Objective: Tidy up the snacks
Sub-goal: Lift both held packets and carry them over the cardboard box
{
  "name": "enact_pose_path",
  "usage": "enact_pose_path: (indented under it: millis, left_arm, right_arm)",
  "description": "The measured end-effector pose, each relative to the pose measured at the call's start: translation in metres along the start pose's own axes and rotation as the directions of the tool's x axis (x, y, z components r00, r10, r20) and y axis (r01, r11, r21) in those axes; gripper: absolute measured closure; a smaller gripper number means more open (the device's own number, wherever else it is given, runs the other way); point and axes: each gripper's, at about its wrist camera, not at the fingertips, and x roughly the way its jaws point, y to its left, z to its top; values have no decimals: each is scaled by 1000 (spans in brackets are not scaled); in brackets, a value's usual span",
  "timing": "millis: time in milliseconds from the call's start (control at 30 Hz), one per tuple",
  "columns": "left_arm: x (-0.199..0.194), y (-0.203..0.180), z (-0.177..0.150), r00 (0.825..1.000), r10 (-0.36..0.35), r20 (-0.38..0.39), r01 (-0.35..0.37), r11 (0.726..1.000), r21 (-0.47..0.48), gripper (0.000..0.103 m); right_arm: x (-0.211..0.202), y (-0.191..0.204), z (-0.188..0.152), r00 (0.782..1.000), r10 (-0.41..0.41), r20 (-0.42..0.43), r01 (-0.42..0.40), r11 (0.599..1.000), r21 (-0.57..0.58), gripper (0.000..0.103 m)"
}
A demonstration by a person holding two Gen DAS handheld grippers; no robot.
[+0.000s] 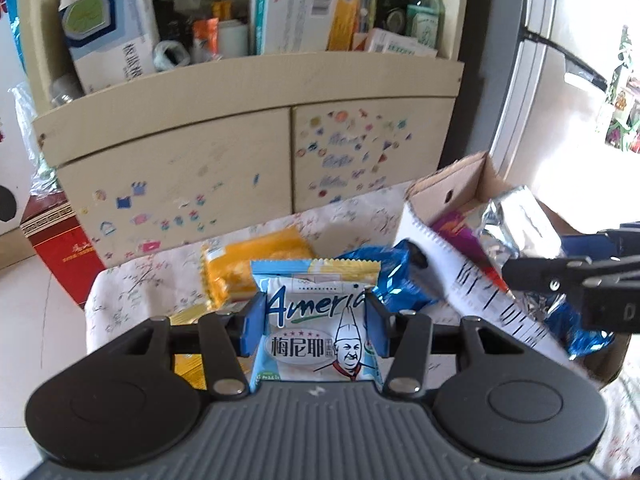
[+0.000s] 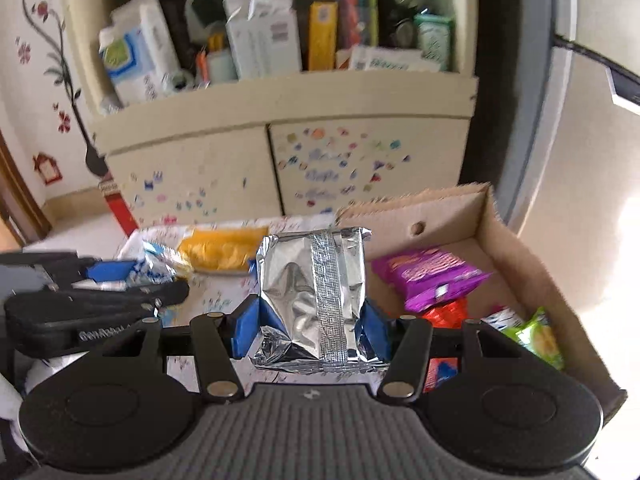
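**Both grippers hold snack packets beside the cardboard box**

The left gripper [image 1: 316, 322] pinches a pale blue chef-printed packet [image 1: 318, 328] left of the cardboard box [image 2: 516, 240]. The right gripper [image 2: 308, 330] clamps a silver foil packet [image 2: 316, 296] at the box's left edge. A purple packet [image 2: 428, 276] lies inside the box; an orange packet [image 2: 224, 252] lies on the cloth to its left.

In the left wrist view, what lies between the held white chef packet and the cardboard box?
A blue foil snack lies between the white chef packet in the left gripper and the cardboard box, shown in the left wrist view.
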Motion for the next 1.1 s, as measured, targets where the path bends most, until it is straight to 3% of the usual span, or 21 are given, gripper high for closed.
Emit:
enact_pose_path:
  millis: [433,900,1100]
  left_arm:
    - [7,-60,26,992,-116,47,115,993,15,53]
    - [41,-122,39,974,-223,48,222,975,13,53]
    - [56,-142,38,955,-289,64,290,957,0,49]
  right_arm:
    - [-35,-56,13,992,-81,99,64,984,165,41]
    - [-49,-93,5,981,-174,87,141,943,300,41]
    - [-46,-105,0,972,-230,55,196,913,359,41]
